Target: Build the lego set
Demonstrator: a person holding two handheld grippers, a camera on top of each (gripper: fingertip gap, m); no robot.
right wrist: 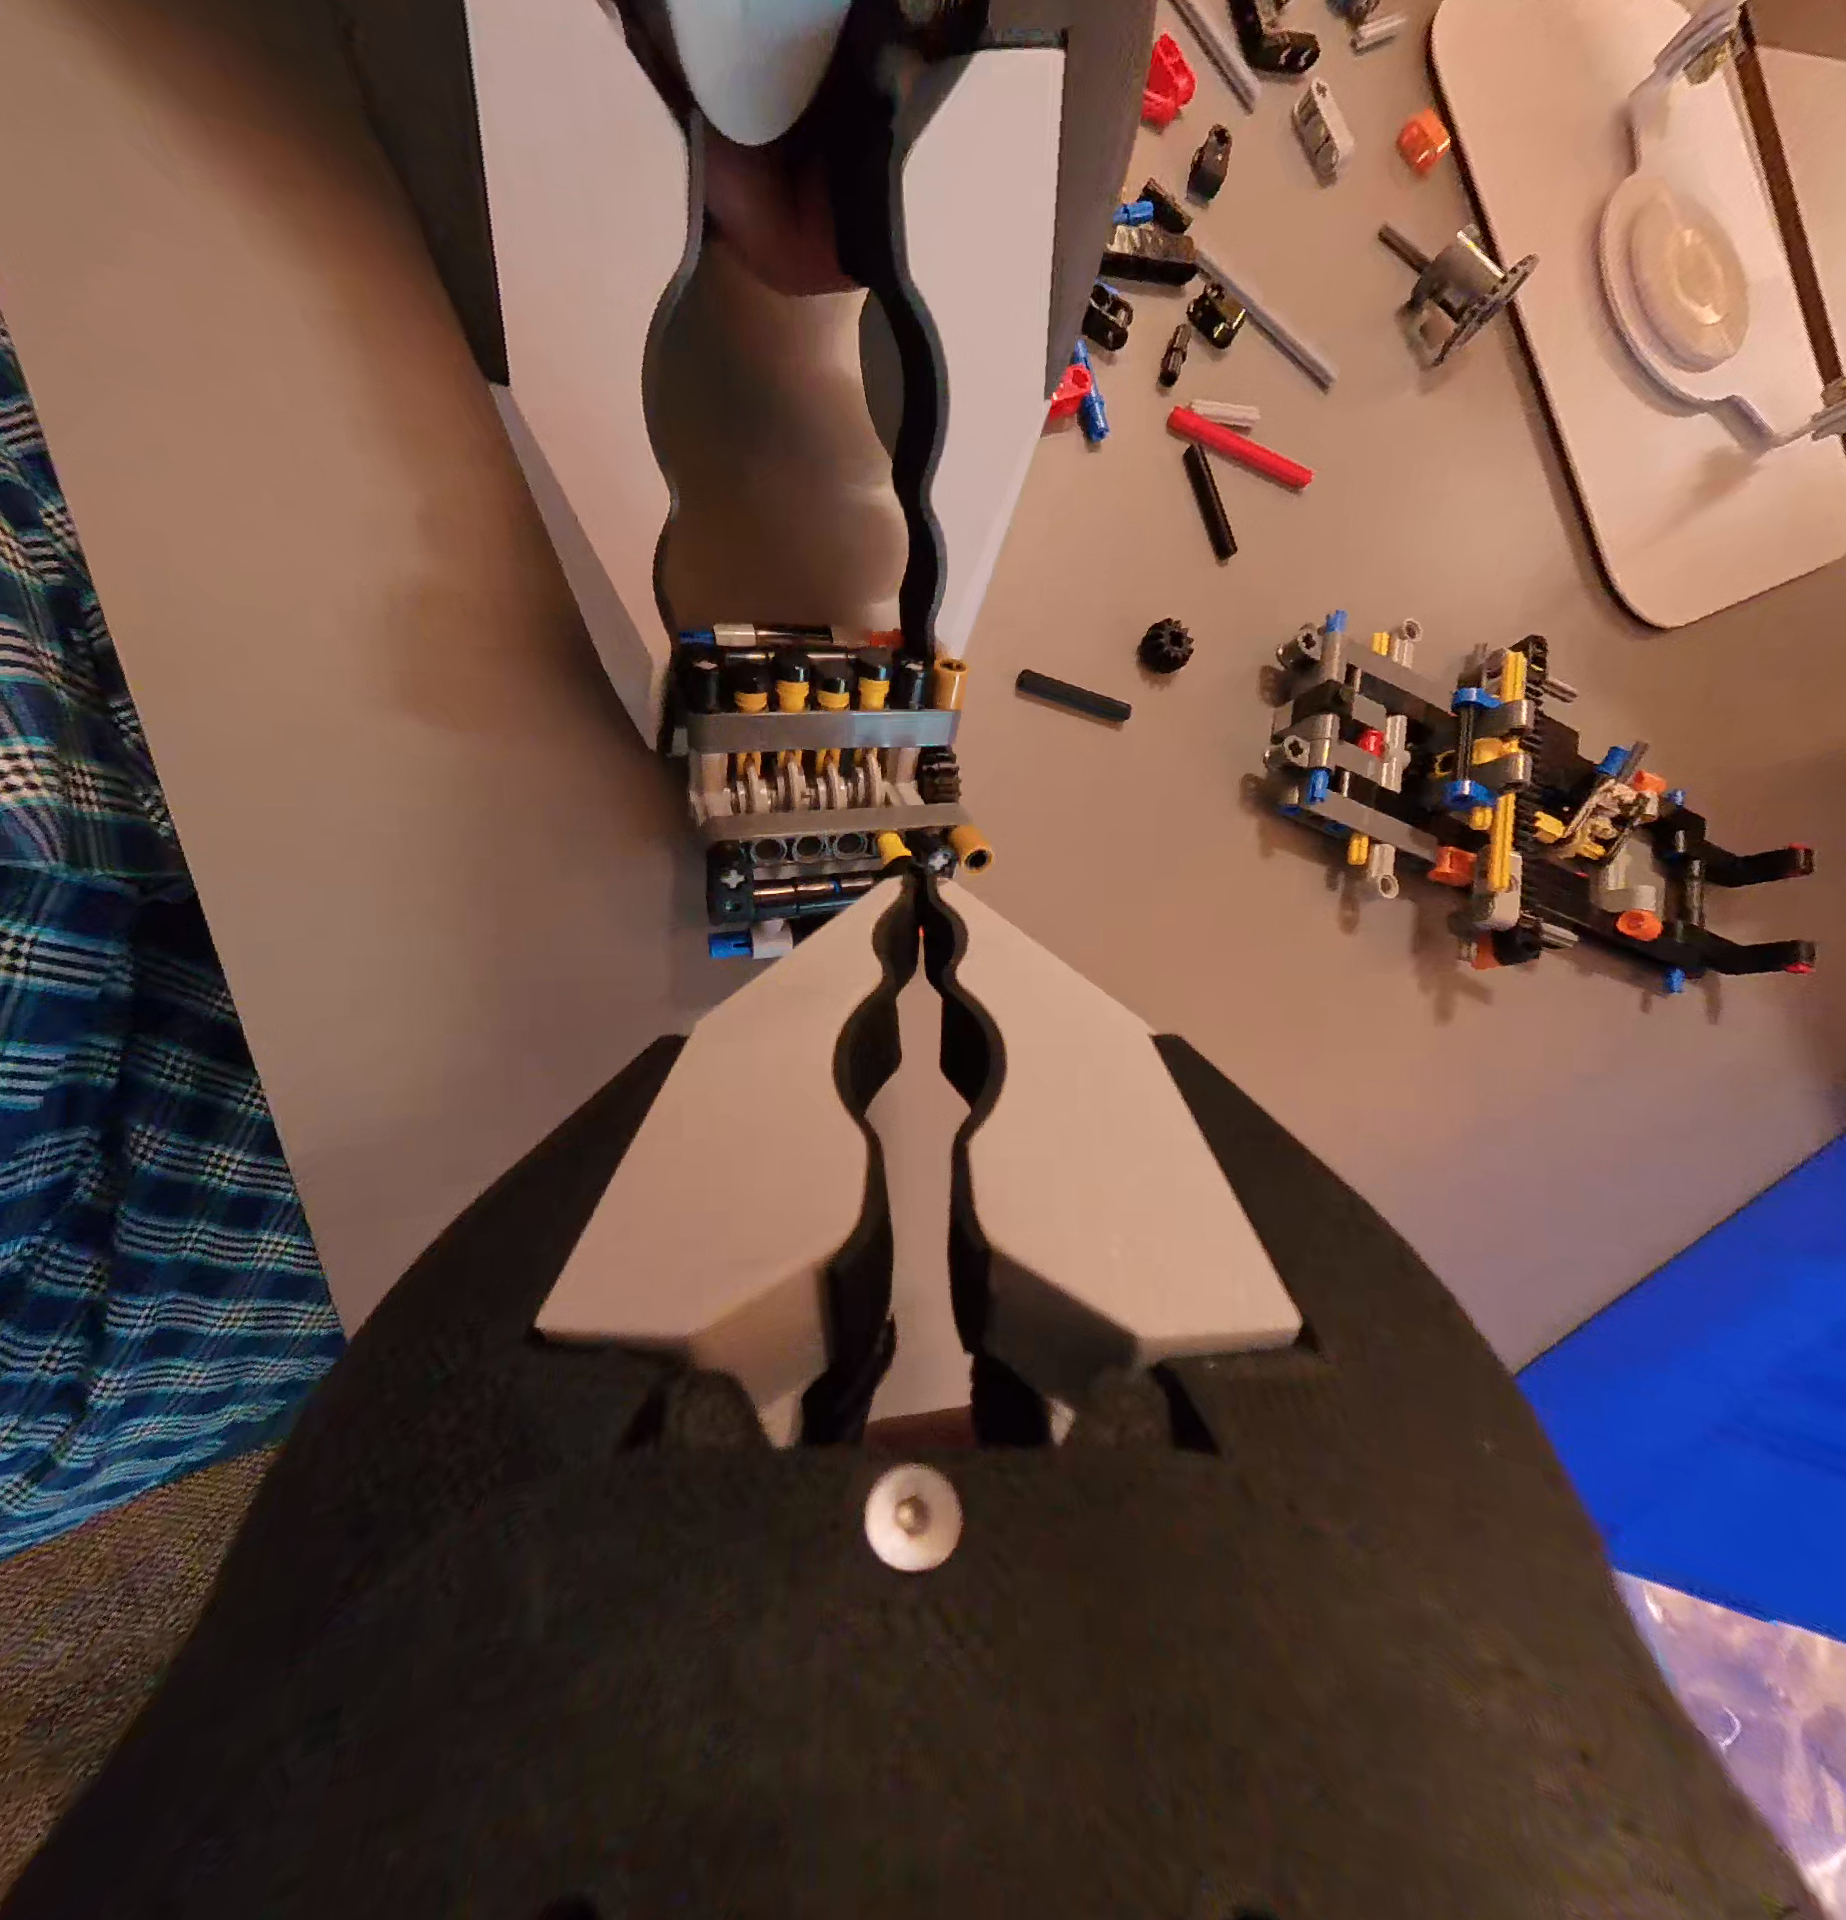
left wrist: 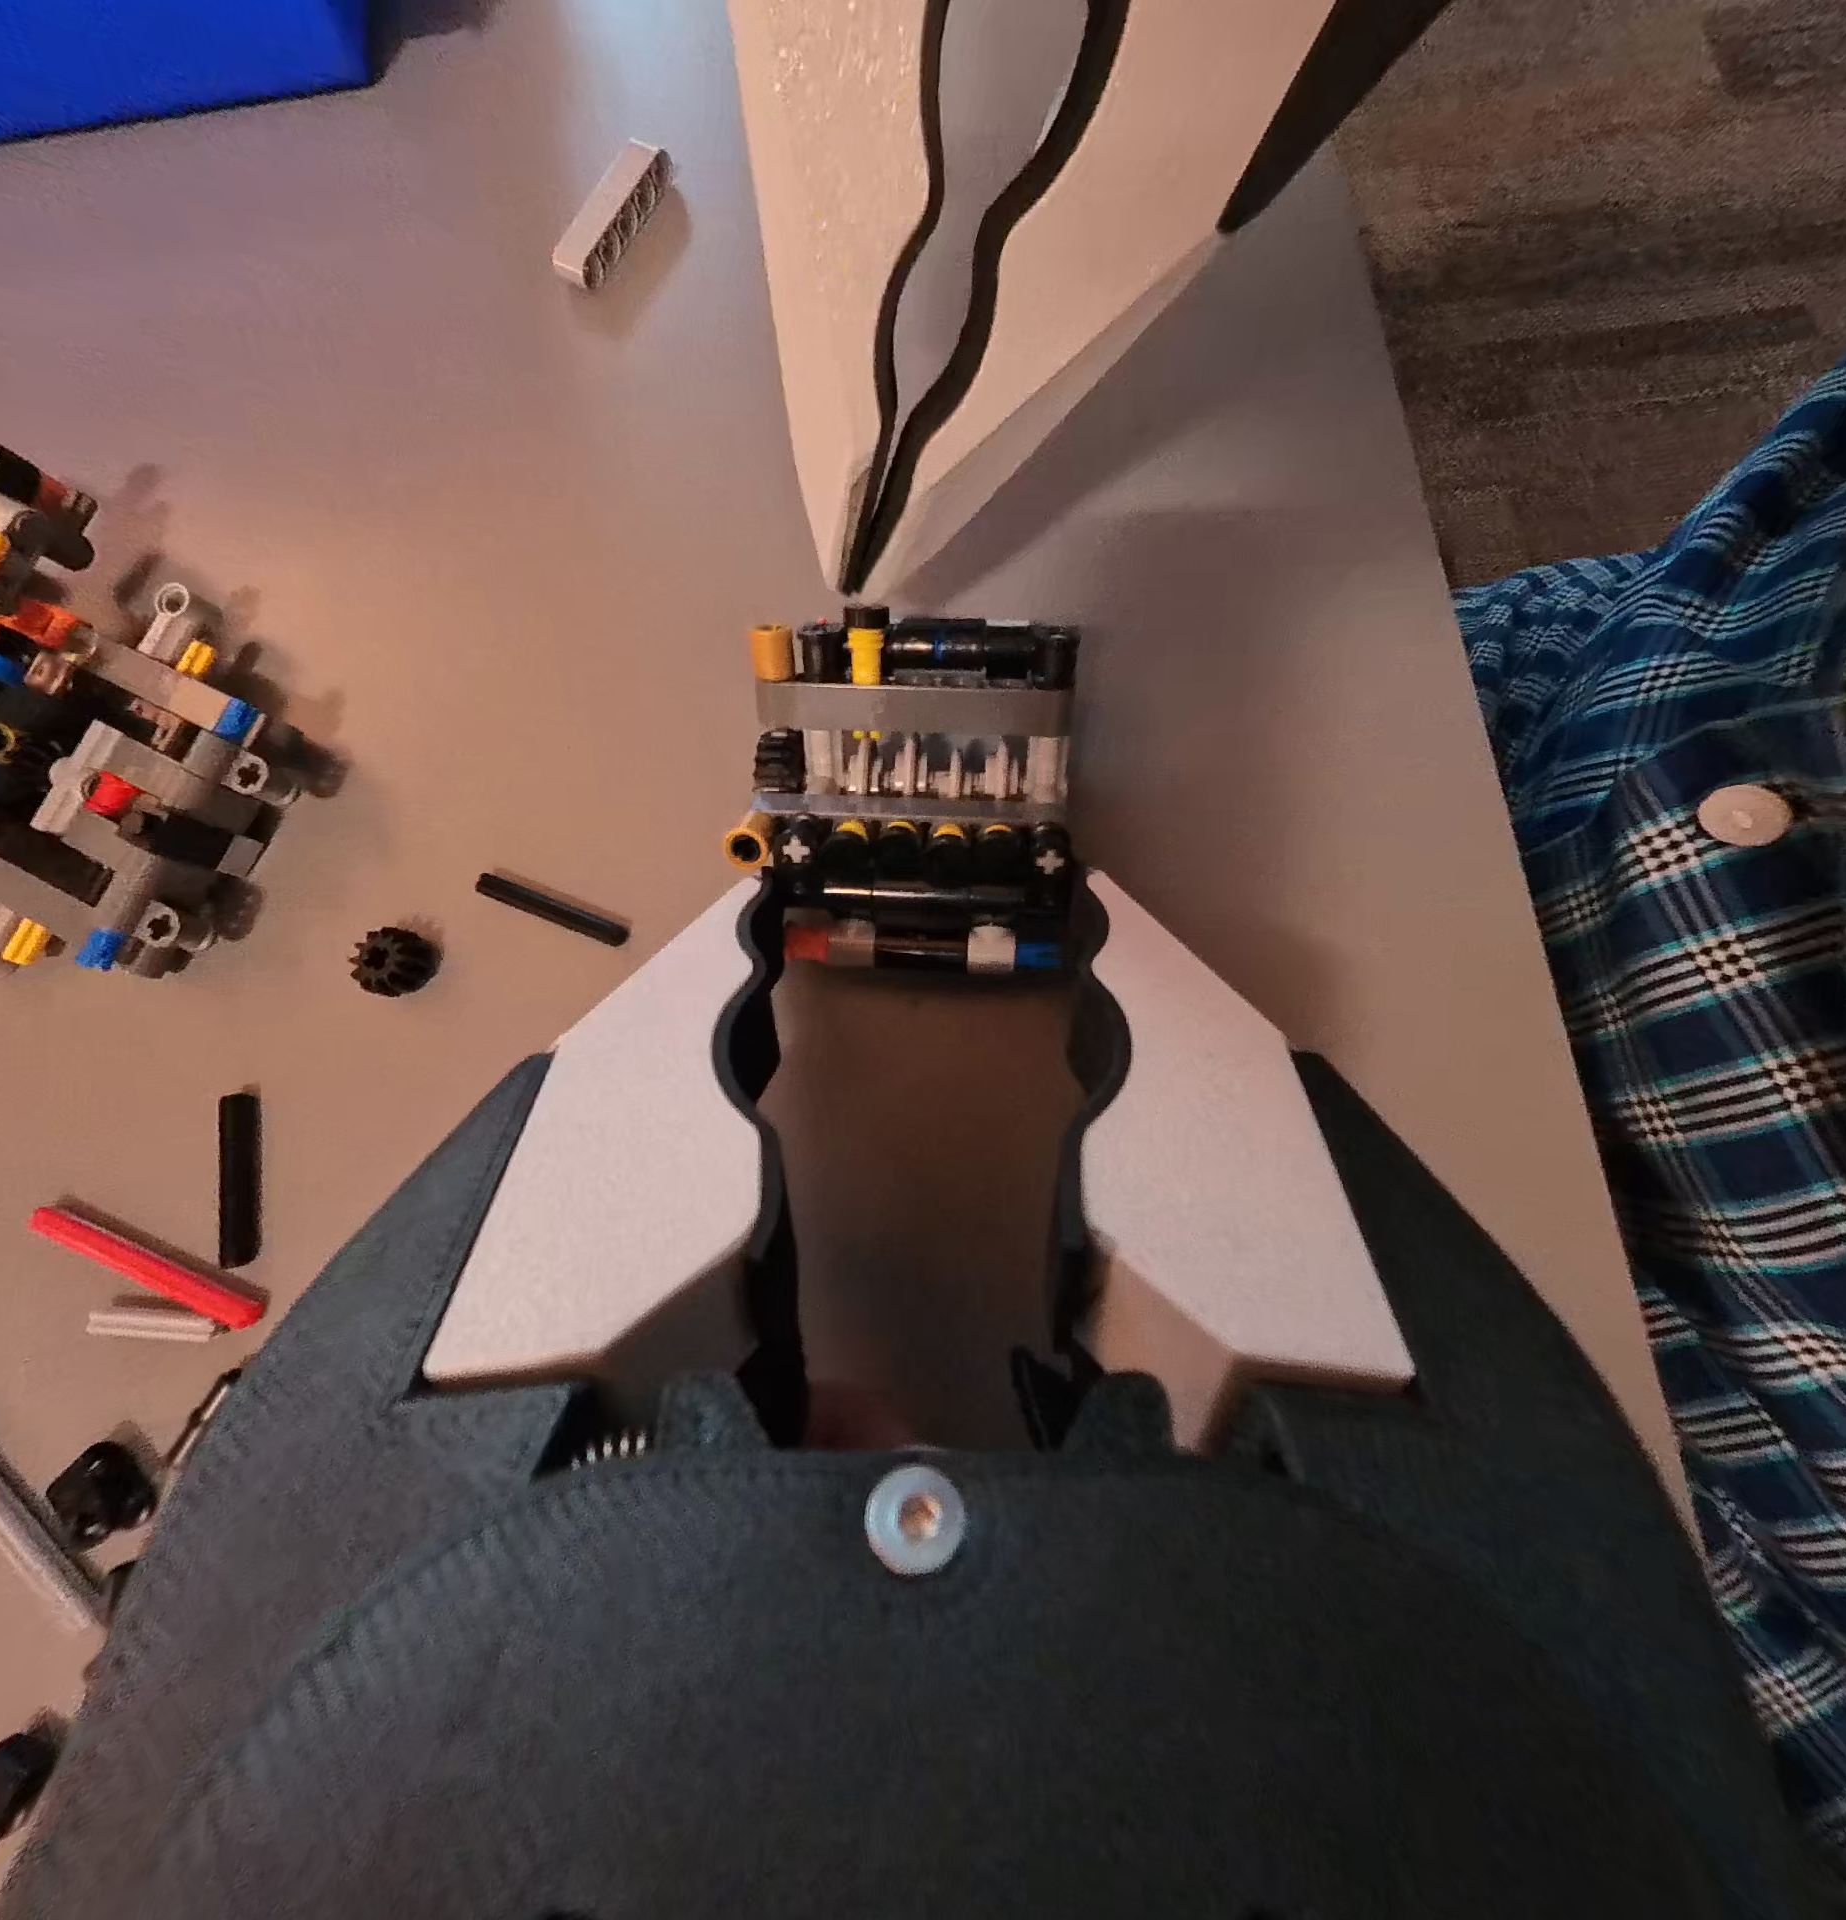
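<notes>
- Your left gripper [left wrist: 924,914], pale wedge fingers with wavy black pads, grips the boxy engine block [left wrist: 914,795] of grey beams, clear cylinders and yellow pistons above the smooth grey table [left wrist: 431,468].
- Your right gripper [right wrist: 919,883] is pinched closed at the block's yellow pin [right wrist: 891,847].
- Left lie the studded chassis [left wrist: 98,769], a toothed black gear [left wrist: 391,958] and a red axle [left wrist: 145,1265].

two grippers, left [left wrist: 919,914] and right [right wrist: 919,883]. two built lego assemblies: the engine block [left wrist: 914,790] and the chassis [right wrist: 1501,810]. one red axle [right wrist: 1239,447], two black axles [right wrist: 1073,696] [right wrist: 1210,504], one black gear [right wrist: 1166,646], one loose grey beam [left wrist: 612,213].
</notes>
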